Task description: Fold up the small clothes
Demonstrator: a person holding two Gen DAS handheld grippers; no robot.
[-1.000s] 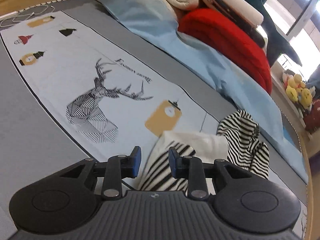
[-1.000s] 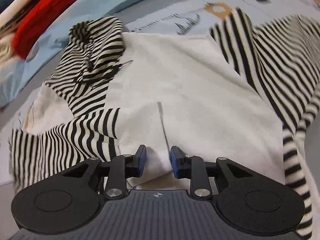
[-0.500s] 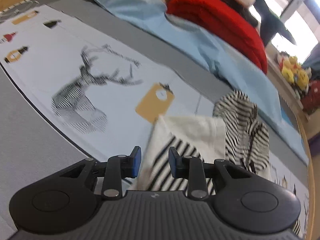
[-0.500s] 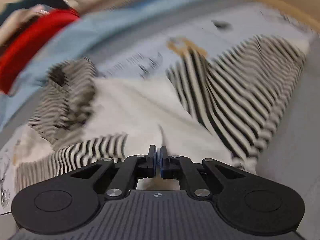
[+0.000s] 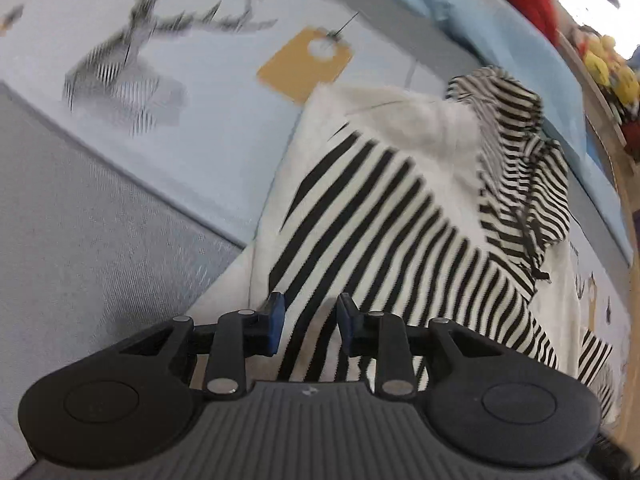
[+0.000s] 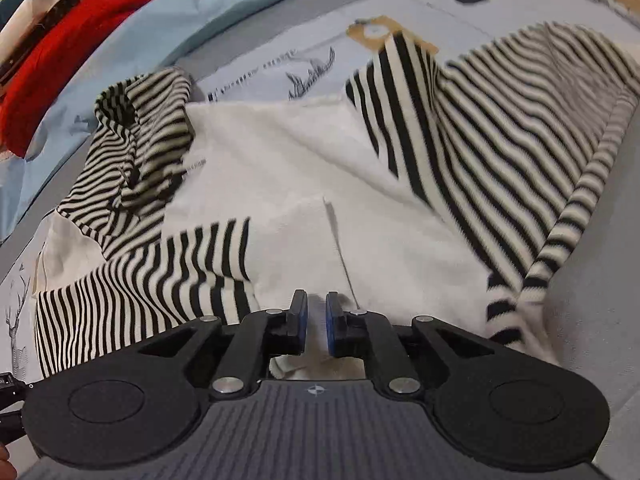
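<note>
A small hooded top with a white body (image 6: 280,168) and black-and-white striped sleeves and hood lies on the printed mat. My right gripper (image 6: 316,322) is nearly shut on the white hem, with cloth between the jaws. The striped hood (image 6: 136,152) is bunched at the far left. One striped sleeve (image 6: 500,132) is folded over the body on the right, another (image 6: 152,276) lies on the left. My left gripper (image 5: 310,320) is open, its fingers over the striped sleeve (image 5: 380,216) near the garment's edge. The hood (image 5: 520,168) also shows in the left wrist view.
The pale blue mat (image 5: 200,80) has a deer print and an orange tag print (image 5: 304,62), on a grey surface (image 5: 80,240). A light blue sheet (image 6: 168,20) and a red cushion (image 6: 60,56) lie behind. Plush toys (image 5: 604,64) sit at the far right.
My right gripper has closed on the white hem, fully shut half a second ago and slightly parted now. My left gripper has moved forward over the striped sleeve, still open.
</note>
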